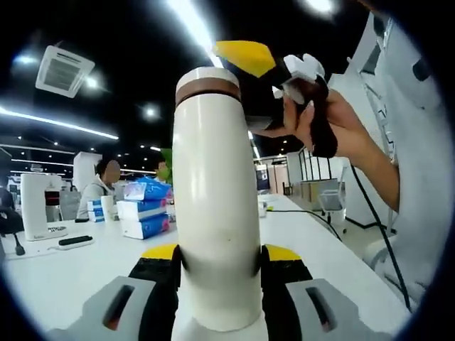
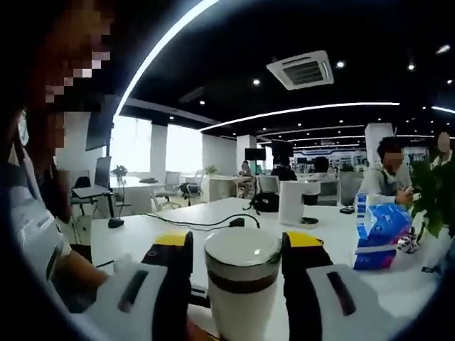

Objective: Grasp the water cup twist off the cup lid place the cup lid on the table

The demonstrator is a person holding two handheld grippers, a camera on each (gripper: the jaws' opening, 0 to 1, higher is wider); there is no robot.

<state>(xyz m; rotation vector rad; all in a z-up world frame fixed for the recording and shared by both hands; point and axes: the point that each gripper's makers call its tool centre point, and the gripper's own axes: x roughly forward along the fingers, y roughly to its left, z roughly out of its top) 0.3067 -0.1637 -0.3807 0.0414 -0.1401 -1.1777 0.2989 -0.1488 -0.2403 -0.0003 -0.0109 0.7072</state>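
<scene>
White desk (image 1: 64, 273) top runs under both grippers in a big office with bright strip lights on a dark ceiling.

In the left gripper view, the left gripper (image 1: 220, 264) has its black and yellow jaws clamped on the lower body of the water cup (image 1: 215, 206). The cup is tall and cream white and stands up between the jaws. Its top has a brown band and a pale cup lid (image 1: 207, 82) still on it. Just past the lid, up and to the right of the jaws, the right gripper (image 1: 266, 71) comes in with a yellow tip, held by a person's hand (image 1: 323, 121). Farther off, left of the jaws, blue and white tissue packs (image 1: 144, 209) sit on the desk, and a black remote (image 1: 75, 241) lies beyond them.

In the right gripper view, the right gripper (image 2: 238, 273) has its jaws closed on the lid end (image 2: 242, 252) of the cup, one on each side. Past the jaws to the right lies a blue tissue pack (image 2: 380, 234). Far behind, people sit at desks.
</scene>
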